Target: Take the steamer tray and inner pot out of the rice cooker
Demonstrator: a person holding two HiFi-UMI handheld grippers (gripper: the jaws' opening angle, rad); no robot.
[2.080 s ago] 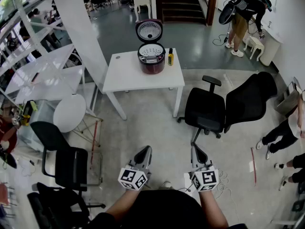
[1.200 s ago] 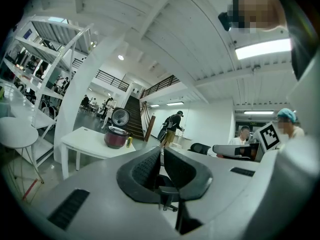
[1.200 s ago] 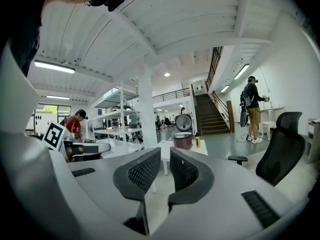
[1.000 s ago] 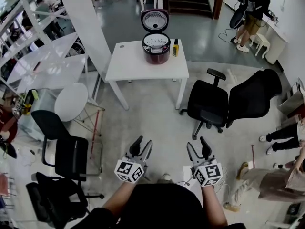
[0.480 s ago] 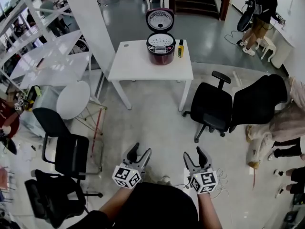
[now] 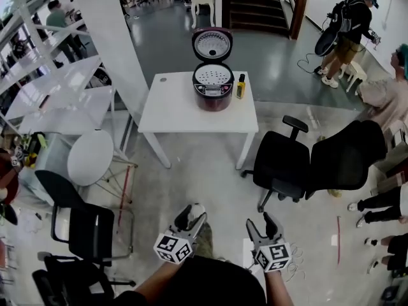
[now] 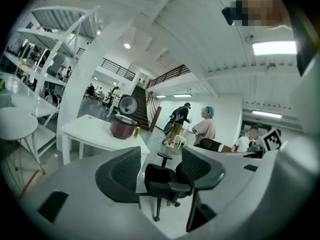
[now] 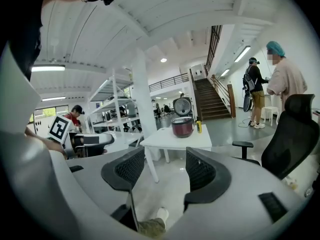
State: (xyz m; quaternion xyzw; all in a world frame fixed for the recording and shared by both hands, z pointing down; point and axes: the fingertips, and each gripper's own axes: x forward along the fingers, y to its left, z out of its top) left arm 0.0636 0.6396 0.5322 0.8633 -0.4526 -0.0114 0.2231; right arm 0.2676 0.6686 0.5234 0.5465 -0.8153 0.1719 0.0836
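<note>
Ahead, a black office chair (image 6: 284, 164) stands beside the white table (image 6: 172, 110) holding the rice cooker (image 6: 212, 88); left gripper (image 6: 191, 220) and right gripper (image 6: 260, 225), jaws just opening, gape empty.

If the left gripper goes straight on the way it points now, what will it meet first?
Most likely the black office chair, seen between the jaws of the left gripper, which have just been opening and hold nothing. Depth is unclear: it may reach the floor short of it.
</note>
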